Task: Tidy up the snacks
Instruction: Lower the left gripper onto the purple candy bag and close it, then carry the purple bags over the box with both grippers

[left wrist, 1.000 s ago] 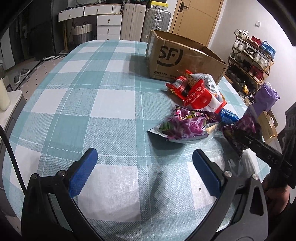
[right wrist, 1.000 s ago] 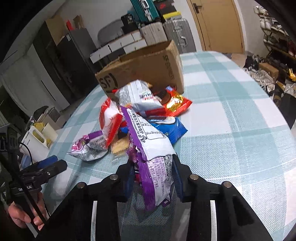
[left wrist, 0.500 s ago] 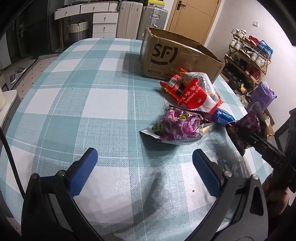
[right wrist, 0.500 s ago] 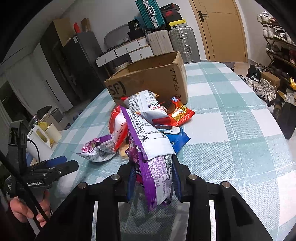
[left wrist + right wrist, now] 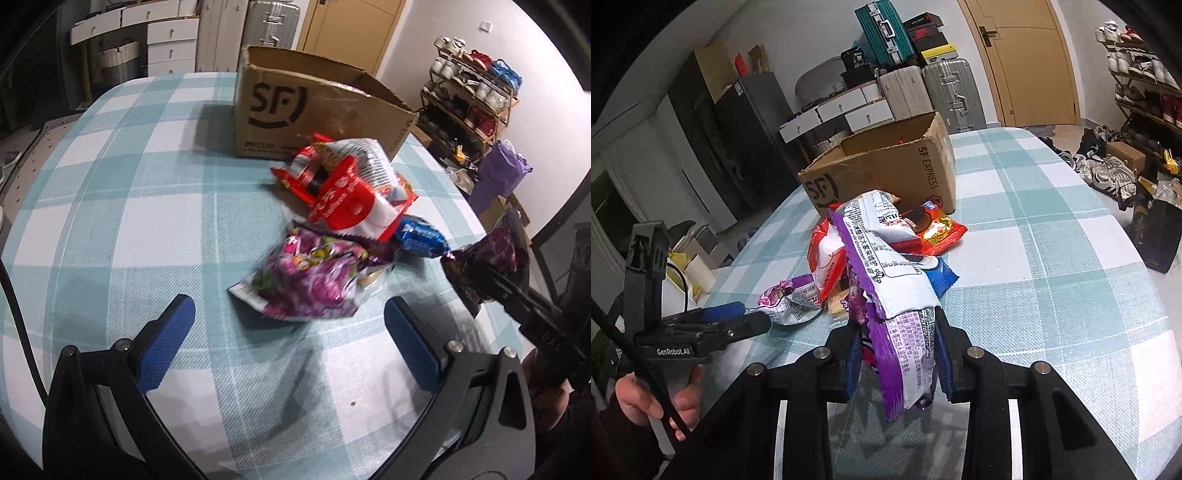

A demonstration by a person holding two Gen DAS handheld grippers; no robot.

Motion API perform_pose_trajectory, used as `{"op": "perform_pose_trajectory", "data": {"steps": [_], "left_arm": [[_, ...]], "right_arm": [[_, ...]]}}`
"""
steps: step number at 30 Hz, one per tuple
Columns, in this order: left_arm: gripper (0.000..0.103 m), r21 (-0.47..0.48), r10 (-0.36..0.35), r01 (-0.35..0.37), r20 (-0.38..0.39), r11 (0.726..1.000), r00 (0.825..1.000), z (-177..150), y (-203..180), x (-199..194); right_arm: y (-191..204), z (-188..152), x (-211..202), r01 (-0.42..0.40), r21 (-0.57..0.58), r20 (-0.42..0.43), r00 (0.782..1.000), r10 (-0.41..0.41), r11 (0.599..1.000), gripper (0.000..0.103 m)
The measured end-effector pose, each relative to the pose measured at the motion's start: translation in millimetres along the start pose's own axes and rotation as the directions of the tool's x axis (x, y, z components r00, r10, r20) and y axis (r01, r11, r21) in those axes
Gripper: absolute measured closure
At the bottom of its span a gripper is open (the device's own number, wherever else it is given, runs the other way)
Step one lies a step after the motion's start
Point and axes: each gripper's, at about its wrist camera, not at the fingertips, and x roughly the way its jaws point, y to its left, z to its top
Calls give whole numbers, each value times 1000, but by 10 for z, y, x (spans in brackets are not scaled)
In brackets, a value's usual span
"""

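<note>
My right gripper (image 5: 895, 354) is shut on a purple-and-white snack bag (image 5: 897, 295) and holds it above the table; it shows at the right of the left wrist view (image 5: 487, 266). My left gripper (image 5: 288, 325) is open and empty, low over the table, just short of a purple-pink snack bag (image 5: 314, 280). Behind it lie a red-and-white bag (image 5: 347, 199) and a blue packet (image 5: 419, 236). An open SF cardboard box (image 5: 306, 107) stands at the back, also in the right wrist view (image 5: 886, 173).
The table has a teal-and-white check cloth (image 5: 129, 184). A shoe rack (image 5: 472, 96) and a purple bag (image 5: 498, 177) stand beyond the right edge. Suitcases (image 5: 945, 92) and drawers (image 5: 846, 110) line the far wall.
My left gripper has moved forward toward the purple-pink bag and the pile. My right gripper has lifted the purple-and-white bag higher, keeping its hold.
</note>
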Motion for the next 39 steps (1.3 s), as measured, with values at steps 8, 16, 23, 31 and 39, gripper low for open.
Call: {"op": "perform_pose_trajectory", "data": {"steps": [8,16,23,31,39], "left_arm": [[2,20,-41,42,-35,999,999,184,-44,128],[13,19,-96,98,-76,995,992,277,-13,259],[33,13,-155,157,-122,987,980,276,-2,427],[51,22,-217,221,-105,975,970,265,39,414],[69,37,-218,223,-95,974,971,235,35,366]], "right_arm": [[-94,-27,-33,12,38,1,1000,-12,999,70],[-179,-38,-96,15,70,5,1000,-16,997,70],[-197,-38,-83,19,76,3,1000,-19,997,70],[-244,-53,-58,18,92,-1,1000,-18,996,70],[-238,-65,-49,19,90,-5,1000,-19,996,70]]}}
